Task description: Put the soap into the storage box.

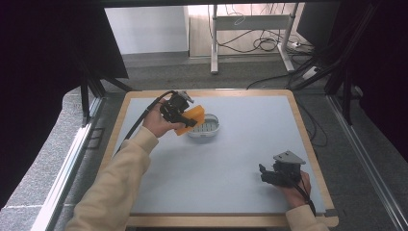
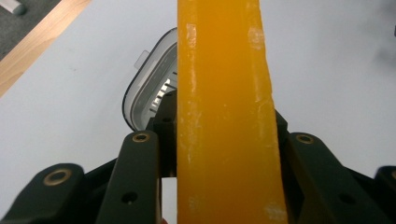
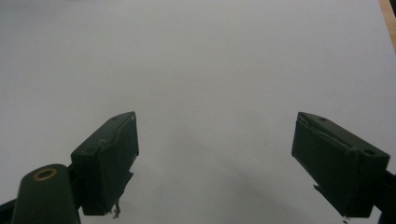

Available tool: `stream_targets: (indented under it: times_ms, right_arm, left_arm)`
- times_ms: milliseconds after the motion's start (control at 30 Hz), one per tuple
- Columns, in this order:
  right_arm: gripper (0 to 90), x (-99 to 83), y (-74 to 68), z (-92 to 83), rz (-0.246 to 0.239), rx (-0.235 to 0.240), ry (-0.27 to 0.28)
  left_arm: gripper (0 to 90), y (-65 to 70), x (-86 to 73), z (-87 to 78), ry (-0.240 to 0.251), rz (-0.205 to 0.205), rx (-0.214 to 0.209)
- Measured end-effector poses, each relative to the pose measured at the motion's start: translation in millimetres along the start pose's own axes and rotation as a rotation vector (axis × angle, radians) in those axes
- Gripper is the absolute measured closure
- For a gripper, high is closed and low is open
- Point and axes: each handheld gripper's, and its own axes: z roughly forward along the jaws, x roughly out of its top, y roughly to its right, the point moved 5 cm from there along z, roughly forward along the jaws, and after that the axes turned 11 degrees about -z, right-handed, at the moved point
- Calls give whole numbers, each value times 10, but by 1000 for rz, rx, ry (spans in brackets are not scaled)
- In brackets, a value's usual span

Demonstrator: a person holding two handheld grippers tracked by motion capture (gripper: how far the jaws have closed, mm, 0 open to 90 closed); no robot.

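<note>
My left gripper [image 1: 185,120] is shut on an orange bar of soap [image 1: 190,119], held at the far left of the table beside a white soap dish [image 1: 206,126]. In the left gripper view the orange soap [image 2: 224,116] stands edge-on between the two black jaws, with the white soap dish [image 2: 148,88] behind and below it. My right gripper [image 1: 263,174] rests near the table's front right, held by a hand. In the right gripper view its fingers [image 3: 112,158] stand wide apart, open, with bare table between them.
The grey table top [image 1: 231,159] has a wooden rim [image 1: 308,139]. Beyond the far edge stand a desk frame [image 1: 250,29] and loose cables on the floor. Black curtains hang at both sides.
</note>
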Motion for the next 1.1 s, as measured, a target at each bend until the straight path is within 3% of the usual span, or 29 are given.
stream_targets:
  times_ms: [233,400,600,1100]
  right_arm:
    - [152,1,0,0,1,1,1]
    - [152,0,-2,4,-1,2,-2]
    - [153,2,-7,5,-2,3,1]
    - [152,-5,-6,9,4,11,-2]
  left_arm:
    - [618,16,74,12,-1,15,7]
    - [618,30,103,57,-7,18,-10]
    - [618,36,159,114,-23,57,-8]
    - [618,-84,188,380,-51,87,-43]
